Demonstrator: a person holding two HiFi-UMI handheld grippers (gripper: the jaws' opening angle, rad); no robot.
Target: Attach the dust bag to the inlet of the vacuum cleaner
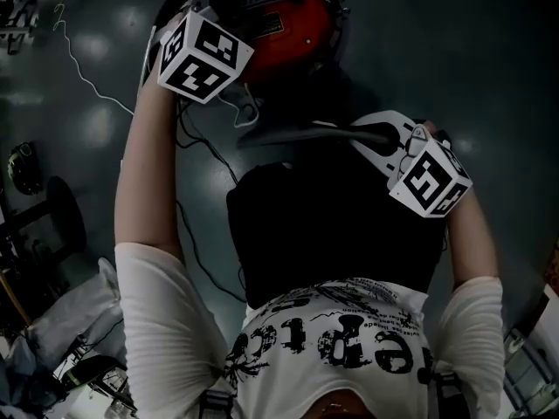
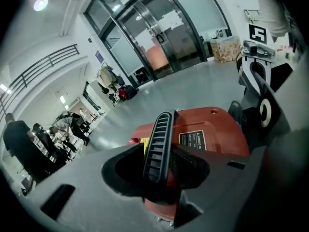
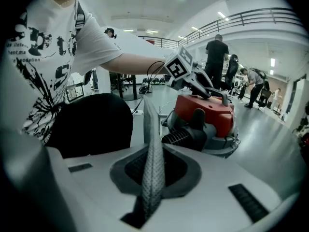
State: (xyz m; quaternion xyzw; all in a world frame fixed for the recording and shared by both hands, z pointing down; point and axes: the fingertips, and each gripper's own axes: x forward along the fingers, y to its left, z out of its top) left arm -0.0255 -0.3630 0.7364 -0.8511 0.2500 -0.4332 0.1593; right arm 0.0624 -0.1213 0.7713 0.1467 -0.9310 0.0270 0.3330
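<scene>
On the grey floor [image 1: 489, 77] at the far side stands the red vacuum cleaner [image 1: 293, 24]. The black dust bag [image 1: 341, 225] hangs nearer, between the cleaner and the person's printed white shirt [image 1: 349, 339]. In the right gripper view the bag is left of the cleaner with a strip of floor between them, so it is not yet on the machine. The left claw [image 2: 161, 158] reaches to the top of the cleaner with its jaws apart. The black ribbed handle [image 2: 161, 129] stands between them, with a dark gap showing on its left side, so nothing is clamped. The right claw [image 3: 153, 178] is closed on a thin grey woven strip [image 3: 152, 149] that rises upright from its jaws. In the head view this strip runs leftward from the claw, just above the top of the bag. A ribbed black fitting [image 3: 177, 138] shows low on the cleaner's near side. A white cable [image 1: 87, 85] trails over the floor at far left, and people [image 3: 217, 57] stand well beyond the cleaner.
</scene>
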